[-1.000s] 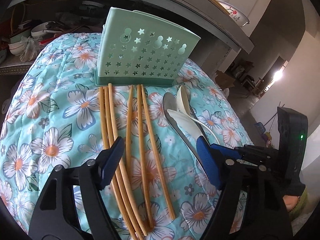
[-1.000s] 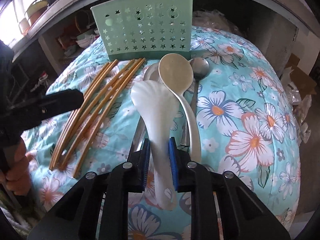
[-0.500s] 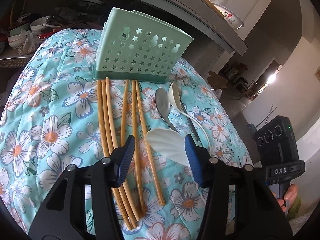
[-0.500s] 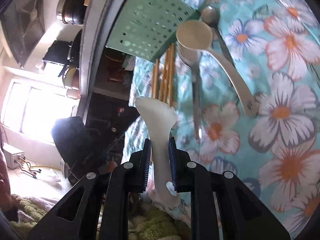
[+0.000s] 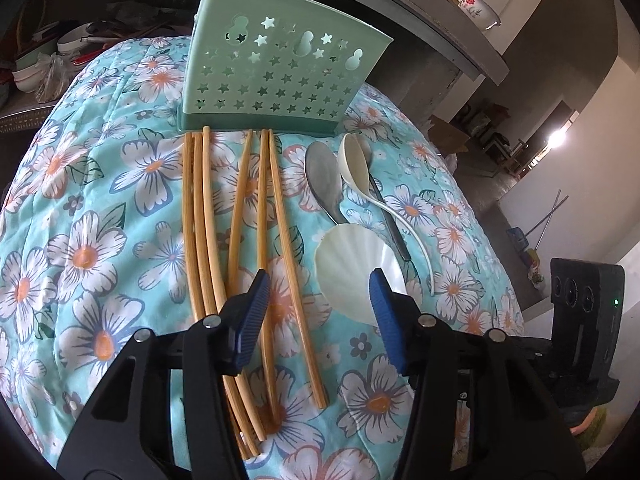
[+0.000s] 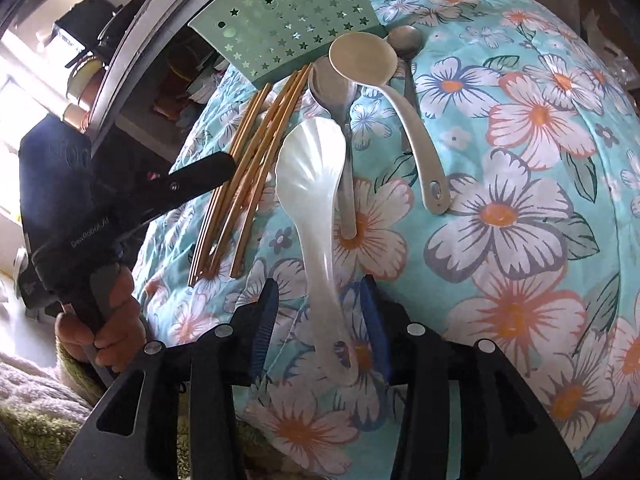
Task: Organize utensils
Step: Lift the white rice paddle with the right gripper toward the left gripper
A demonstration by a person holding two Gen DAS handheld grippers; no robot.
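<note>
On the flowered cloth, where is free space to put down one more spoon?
Free: the cloth right of the spoons, and left of the chopsticks. Crowded: the strip before the green holder, filled with chopsticks and spoons.

Beyond my work a grey concrete counter slab (image 5: 420, 4) overhangs cluttered shelves (image 5: 60, 60). Bright window light (image 6: 16, 60) glares left; plain pale walls (image 5: 560, 140) stand right.

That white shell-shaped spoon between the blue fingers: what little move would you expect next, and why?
Probably the right gripper closes again on the white spoon. Its jaws are opening, with gaps on both sides of the handle, so the spoon lies loose on the floral cloth, and the green holder awaits.
</note>
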